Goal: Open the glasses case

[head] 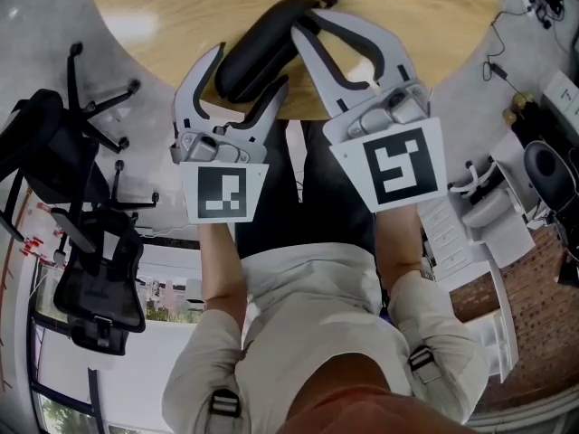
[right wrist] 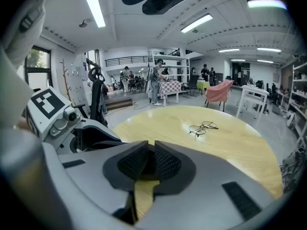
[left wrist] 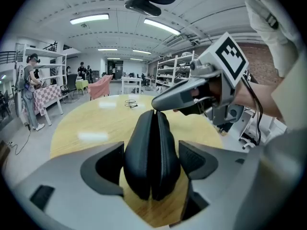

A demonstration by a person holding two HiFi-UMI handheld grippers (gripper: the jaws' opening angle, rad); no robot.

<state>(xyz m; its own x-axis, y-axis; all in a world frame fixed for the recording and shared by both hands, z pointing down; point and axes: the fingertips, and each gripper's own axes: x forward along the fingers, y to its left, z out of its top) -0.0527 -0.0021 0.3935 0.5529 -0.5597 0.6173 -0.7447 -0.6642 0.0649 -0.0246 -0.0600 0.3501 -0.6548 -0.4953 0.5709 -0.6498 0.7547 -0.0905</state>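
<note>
We find the glasses case (left wrist: 151, 152) on edge on the surface (left wrist: 91, 128), seam apparently still closed, untouched between the wide-spread jaws of the left tool (left wrist: 152, 162), the right tool (right wrist: 149, 164) pinched narrow near its far end; opening remains.

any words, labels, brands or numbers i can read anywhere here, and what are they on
No text can be read in any view.
Left cube marker and right cube marker: black-and-white square patterns, no letters or digits.
Printed sheets at the head view's right: print too small to read.
Glasses case: plain black, no label or brand shows.
</note>
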